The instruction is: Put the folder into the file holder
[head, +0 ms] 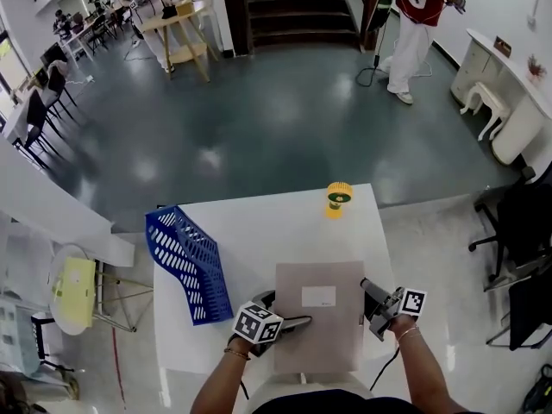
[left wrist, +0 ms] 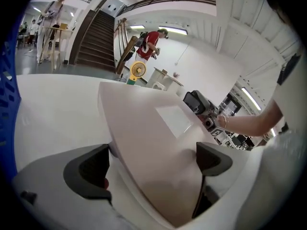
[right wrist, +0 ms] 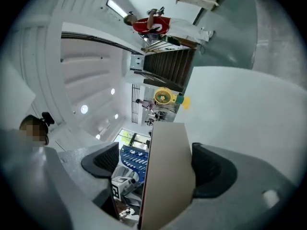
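Observation:
A beige folder (head: 317, 317) with a white label lies on the white table (head: 259, 231) and overhangs its near edge. My left gripper (head: 293, 323) is at the folder's left edge, my right gripper (head: 369, 300) at its right edge. In the left gripper view the folder (left wrist: 148, 128) slants between the wide-apart jaws of the left gripper (left wrist: 148, 164). In the right gripper view the folder (right wrist: 168, 166) stands edge-on between the jaws of the right gripper (right wrist: 153, 164), against one pad (right wrist: 211, 171) and apart from the other. The blue mesh file holder (head: 190, 266) stands on the table's left side.
A small yellow fan (head: 338, 198) stands at the table's far edge. Black chairs (head: 517, 231) are to the right, and a round side table (head: 73, 293) is to the left. A person in red (head: 418, 15) stands far off by the stairs.

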